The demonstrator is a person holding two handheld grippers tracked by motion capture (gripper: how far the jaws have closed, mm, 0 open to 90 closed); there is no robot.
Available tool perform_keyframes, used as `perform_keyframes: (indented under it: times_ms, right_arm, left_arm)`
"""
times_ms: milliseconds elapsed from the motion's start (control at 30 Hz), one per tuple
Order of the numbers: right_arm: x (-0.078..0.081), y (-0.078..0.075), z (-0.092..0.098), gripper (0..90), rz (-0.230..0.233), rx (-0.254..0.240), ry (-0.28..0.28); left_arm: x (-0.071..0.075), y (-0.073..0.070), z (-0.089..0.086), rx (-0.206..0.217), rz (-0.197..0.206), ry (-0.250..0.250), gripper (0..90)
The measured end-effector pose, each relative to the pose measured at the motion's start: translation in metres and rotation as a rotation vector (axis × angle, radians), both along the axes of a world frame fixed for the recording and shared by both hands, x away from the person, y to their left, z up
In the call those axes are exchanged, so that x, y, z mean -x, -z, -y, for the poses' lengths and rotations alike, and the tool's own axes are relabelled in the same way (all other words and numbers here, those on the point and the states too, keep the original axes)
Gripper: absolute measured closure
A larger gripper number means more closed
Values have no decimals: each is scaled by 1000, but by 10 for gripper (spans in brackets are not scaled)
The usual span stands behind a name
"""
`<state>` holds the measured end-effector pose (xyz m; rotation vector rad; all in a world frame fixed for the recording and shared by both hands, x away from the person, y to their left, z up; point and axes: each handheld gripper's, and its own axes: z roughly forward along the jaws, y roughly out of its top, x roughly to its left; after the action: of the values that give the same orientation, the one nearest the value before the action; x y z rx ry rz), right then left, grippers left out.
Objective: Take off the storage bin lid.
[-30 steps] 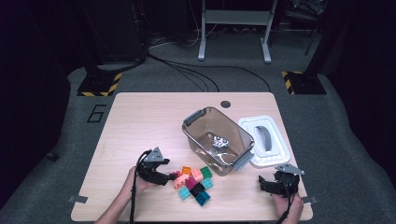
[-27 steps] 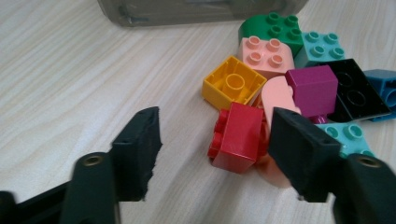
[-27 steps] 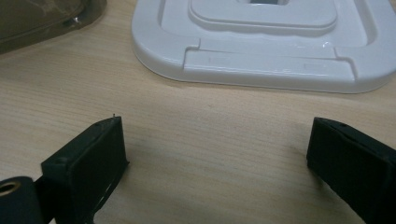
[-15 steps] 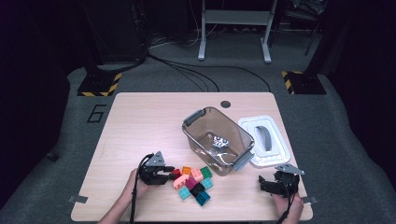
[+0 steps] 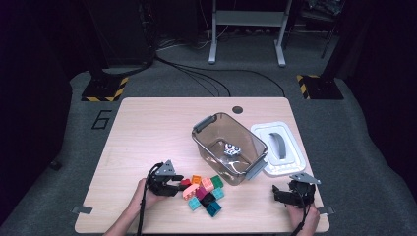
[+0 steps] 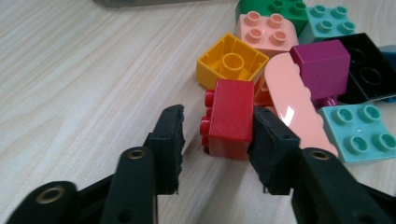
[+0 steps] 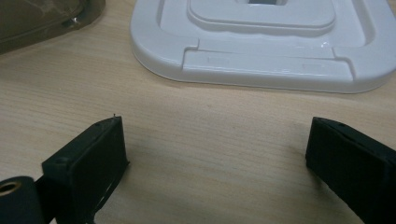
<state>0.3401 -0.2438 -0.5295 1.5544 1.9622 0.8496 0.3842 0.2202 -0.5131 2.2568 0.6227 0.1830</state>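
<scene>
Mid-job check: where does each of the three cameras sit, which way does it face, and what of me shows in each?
High view: above the near edge, looking forward and down on the table; forearms, both tongs.
Left gripper view: rides the left tongs, facing the red brick, which touches one jaw, and the brick pile.
Right gripper view: rides the right tongs, open, facing the white lid.
Shared: the lid, the bricks.

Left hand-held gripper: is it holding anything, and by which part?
Nothing is gripped yet. The red brick sits between the jaws of the left hand-held gripper; one jaw touches its side, the other stands clear. The jaws have just been opening.
</scene>
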Motion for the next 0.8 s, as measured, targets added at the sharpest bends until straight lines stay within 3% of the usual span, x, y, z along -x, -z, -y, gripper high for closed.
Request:
perform_keyframes:
  times_ms: [133,633,800]
  right_arm:
    - [0,0,0,43,0,0,0]
    - [0,0,0,43,0,0,0]
    - [0,0,0,42,0,0,-1]
  left_arm:
    - [1,1,0,8,16,-5,670]
    - [-3,-6,-9,13,29,-11,677]
    - [-7,-12,-14,41,25,-27,677]
